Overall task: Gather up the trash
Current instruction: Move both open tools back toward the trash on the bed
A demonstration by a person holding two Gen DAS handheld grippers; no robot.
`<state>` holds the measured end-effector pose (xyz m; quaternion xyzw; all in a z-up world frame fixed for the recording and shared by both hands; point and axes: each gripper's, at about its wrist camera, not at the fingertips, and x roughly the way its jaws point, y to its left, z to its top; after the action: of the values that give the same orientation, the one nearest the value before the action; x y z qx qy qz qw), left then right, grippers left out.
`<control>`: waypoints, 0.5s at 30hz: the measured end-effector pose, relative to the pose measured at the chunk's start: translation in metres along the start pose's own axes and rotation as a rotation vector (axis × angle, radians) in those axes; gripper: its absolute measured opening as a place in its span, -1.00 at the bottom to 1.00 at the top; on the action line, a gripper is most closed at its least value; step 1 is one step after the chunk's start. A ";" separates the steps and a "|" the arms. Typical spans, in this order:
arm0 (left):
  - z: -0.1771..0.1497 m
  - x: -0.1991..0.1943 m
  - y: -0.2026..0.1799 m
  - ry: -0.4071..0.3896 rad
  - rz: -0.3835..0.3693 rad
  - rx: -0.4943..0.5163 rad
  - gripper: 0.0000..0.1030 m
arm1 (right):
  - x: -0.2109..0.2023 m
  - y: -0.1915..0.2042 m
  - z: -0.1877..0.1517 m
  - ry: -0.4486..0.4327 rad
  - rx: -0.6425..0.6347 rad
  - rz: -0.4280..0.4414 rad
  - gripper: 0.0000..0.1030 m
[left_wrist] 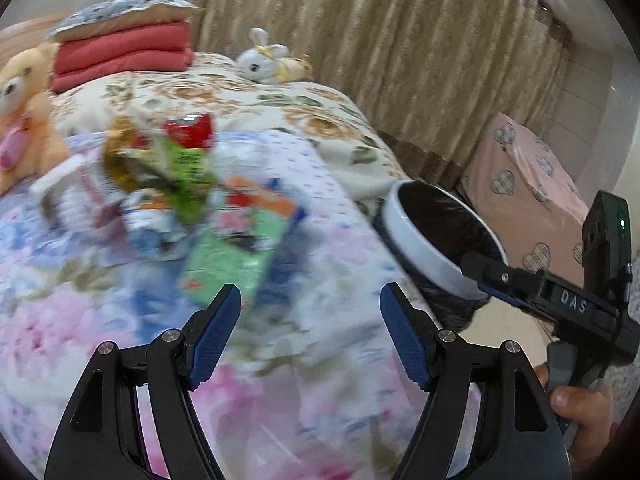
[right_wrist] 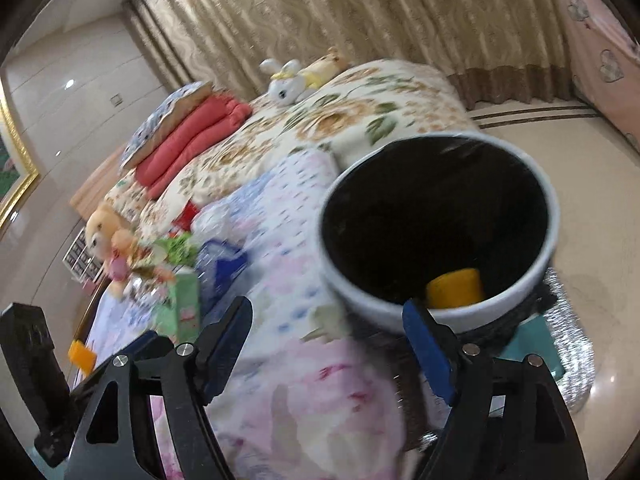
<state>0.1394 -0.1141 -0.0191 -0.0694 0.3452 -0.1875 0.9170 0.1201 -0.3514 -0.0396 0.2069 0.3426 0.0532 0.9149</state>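
Landmark: we reference every place to the round white-rimmed bin with a black liner (right_wrist: 438,236), which stands on the floor just beside the bed edge.

Bin contents: we see one yellow block-shaped item (right_wrist: 454,286) lying inside, near the rim closest to us.

Trash location: we find the blurred pile of wrappers and cartons (left_wrist: 176,196) on the pale floral bedspread (left_wrist: 280,380), on the bed side of the bin and well apart from it. A green rectangular carton (left_wrist: 232,260) is the pile's member nearest the bin.

Left gripper (left_wrist: 311,332): we read its blue-padded fingers as spread apart with nothing between them. It sits over the bedspread, on the pile side of the bin.

Right gripper (right_wrist: 328,350): we read its fingers as also spread and empty. It sits near the bin's rim, with the bin mouth ahead and to its right.

Governing relation: from the left fingers, the green carton lies ahead and slightly to the left, near the left fingertip. Its long axis appears to run away from the fingers, tilted towards the bin; blur limits certainty.

Nearer hand: we judge the left hand nearer the pile, the right hand nearer the bin.

Step in hand: we judge this to be the reach for the next piece.

Caution: motion blur hides the pile's individual outlines.
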 end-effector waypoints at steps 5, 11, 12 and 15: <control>-0.006 -0.015 0.034 -0.012 0.051 -0.039 0.43 | 0.012 0.022 -0.009 0.030 -0.021 0.037 0.54; -0.014 -0.024 0.074 -0.010 0.117 -0.093 0.43 | 0.027 0.049 -0.020 0.068 -0.048 0.083 0.54; -0.014 -0.024 0.080 -0.008 0.128 -0.102 0.43 | 0.031 0.056 -0.022 0.076 -0.052 0.093 0.54; -0.014 -0.025 0.094 -0.004 0.149 -0.121 0.43 | 0.035 0.064 -0.025 0.087 -0.057 0.106 0.54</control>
<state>0.1408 -0.0177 -0.0385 -0.0991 0.3580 -0.0976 0.9233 0.1339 -0.2759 -0.0511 0.1962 0.3688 0.1202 0.9006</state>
